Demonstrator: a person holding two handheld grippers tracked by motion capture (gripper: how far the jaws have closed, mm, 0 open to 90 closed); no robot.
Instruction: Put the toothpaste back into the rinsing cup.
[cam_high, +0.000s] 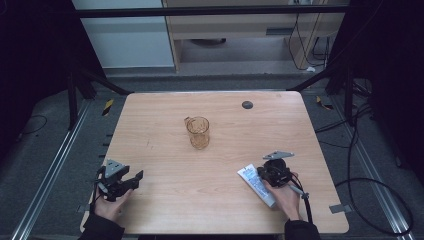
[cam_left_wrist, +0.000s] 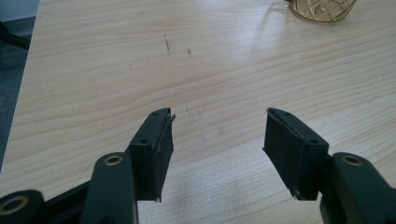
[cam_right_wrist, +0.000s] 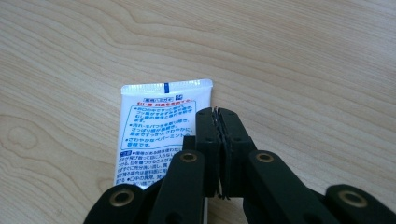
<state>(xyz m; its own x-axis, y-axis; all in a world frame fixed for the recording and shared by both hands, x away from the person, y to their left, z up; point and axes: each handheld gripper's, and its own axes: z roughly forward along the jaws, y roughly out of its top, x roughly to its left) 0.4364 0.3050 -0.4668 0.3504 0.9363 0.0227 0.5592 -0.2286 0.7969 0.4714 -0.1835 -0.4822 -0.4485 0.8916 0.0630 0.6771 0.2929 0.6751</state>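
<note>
- While our right gripper (cam_right_wrist: 218, 112) sits over the tube (cam_right_wrist: 159, 121) with its jaws pressed together, we judge that nothing is clamped between them; the tube's edge appears to pass just beside and under the tips.
- We see the tube (cam_high: 256, 183) lying flat near the table's (cam_high: 165, 200) front right, crimped end pointing away from us (the cap end is hidden under the hand).
- Our left gripper (cam_high: 120, 181) rests at the front left, jaws well apart and holding nothing, with bare wood between them in the left gripper view.
- We see the glass cup (cam_high: 198, 132) standing upright near the table's middle, well apart from both grippers; a small dark disc (cam_high: 247, 105) lies farther back.
- What could go wrong from here, as we judge it:
  - lifting now would likely leave the tube behind, since the closed jaws have no hold on it;
  - pressing closed tips down could skid the slick tube sideways or squeeze its contents;
  - reopening too close could nudge it off line;
  - a grip on the thin crimp alone might let it swing and slip;
  - a hurried carry toward the cup could tip it.
</note>
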